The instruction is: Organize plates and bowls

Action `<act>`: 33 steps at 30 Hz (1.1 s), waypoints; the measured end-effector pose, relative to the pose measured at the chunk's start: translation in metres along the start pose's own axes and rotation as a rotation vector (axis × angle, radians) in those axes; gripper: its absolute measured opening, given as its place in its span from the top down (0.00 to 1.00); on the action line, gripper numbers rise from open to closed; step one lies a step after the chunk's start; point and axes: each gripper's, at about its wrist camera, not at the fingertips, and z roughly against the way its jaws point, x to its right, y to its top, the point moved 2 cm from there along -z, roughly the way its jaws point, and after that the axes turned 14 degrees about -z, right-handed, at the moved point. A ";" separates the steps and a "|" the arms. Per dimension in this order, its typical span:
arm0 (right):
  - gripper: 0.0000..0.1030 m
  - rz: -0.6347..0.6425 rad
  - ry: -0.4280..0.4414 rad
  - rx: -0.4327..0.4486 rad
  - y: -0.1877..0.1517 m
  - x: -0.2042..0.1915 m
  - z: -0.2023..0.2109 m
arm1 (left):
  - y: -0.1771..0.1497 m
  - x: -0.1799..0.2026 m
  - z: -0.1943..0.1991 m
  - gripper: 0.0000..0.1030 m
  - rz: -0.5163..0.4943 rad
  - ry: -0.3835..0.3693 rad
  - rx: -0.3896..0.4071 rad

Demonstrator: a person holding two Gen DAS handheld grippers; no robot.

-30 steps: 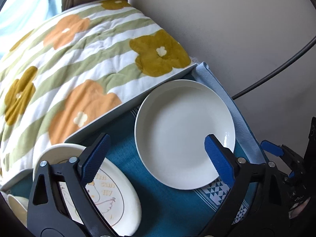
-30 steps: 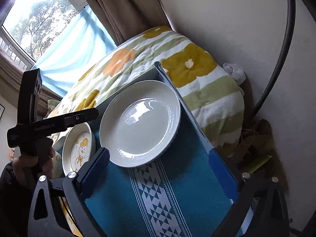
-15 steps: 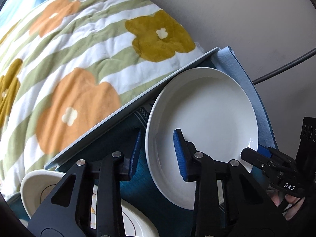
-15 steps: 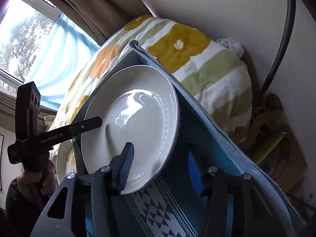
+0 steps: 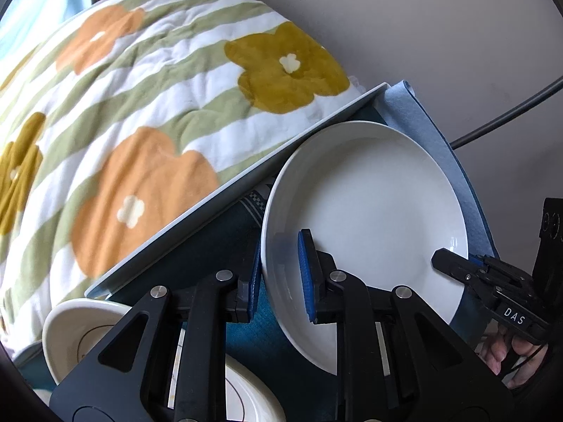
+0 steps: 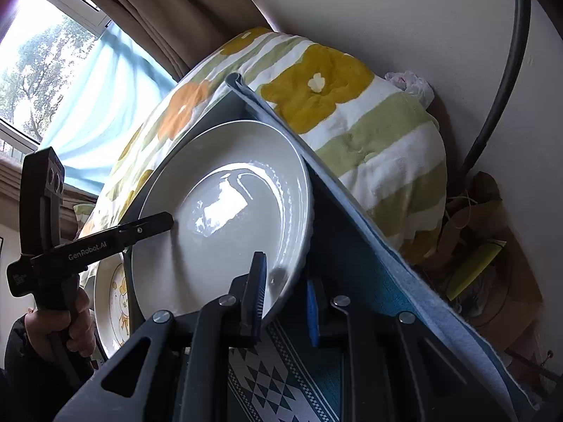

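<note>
Two grippers, left (image 5: 279, 274) and right (image 6: 285, 299), clamp opposite rims of one white plate (image 5: 366, 218) on the desk (image 6: 281, 379), one printed plate (image 6: 112, 302) beside the left gripper.

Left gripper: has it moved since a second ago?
Yes. The left gripper dropped toward the teal tablecloth and is now shut on the white plate's rim.

Left gripper (image 5: 279, 276) clamped, right gripper (image 6: 285, 299) closing, seemingly gripping, both angled downward
</note>
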 end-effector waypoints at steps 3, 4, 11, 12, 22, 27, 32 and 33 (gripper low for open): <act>0.82 0.011 0.006 0.006 -0.001 -0.002 0.004 | 0.001 0.003 0.009 0.83 -0.010 0.015 0.015; 0.82 0.018 0.010 0.012 -0.001 -0.003 0.006 | 0.001 0.004 0.013 0.83 -0.009 0.018 0.022; 0.82 0.096 0.039 0.036 -0.003 -0.016 0.030 | -0.008 0.018 0.057 0.83 0.015 0.065 0.092; 0.82 0.114 0.050 0.039 -0.003 -0.018 0.037 | -0.013 0.020 0.066 0.83 0.026 0.073 0.104; 0.82 0.357 0.170 -0.029 -0.023 -0.056 0.111 | -0.090 0.065 0.174 0.83 0.233 0.213 0.235; 0.82 0.509 0.237 -0.088 -0.054 -0.074 0.136 | -0.155 0.086 0.210 0.83 0.360 0.287 0.277; 0.82 0.627 0.274 -0.168 -0.099 -0.086 0.137 | -0.225 0.102 0.229 0.83 0.490 0.345 0.274; 0.82 0.645 0.278 -0.188 -0.109 -0.088 0.135 | -0.239 0.104 0.231 0.83 0.515 0.354 0.269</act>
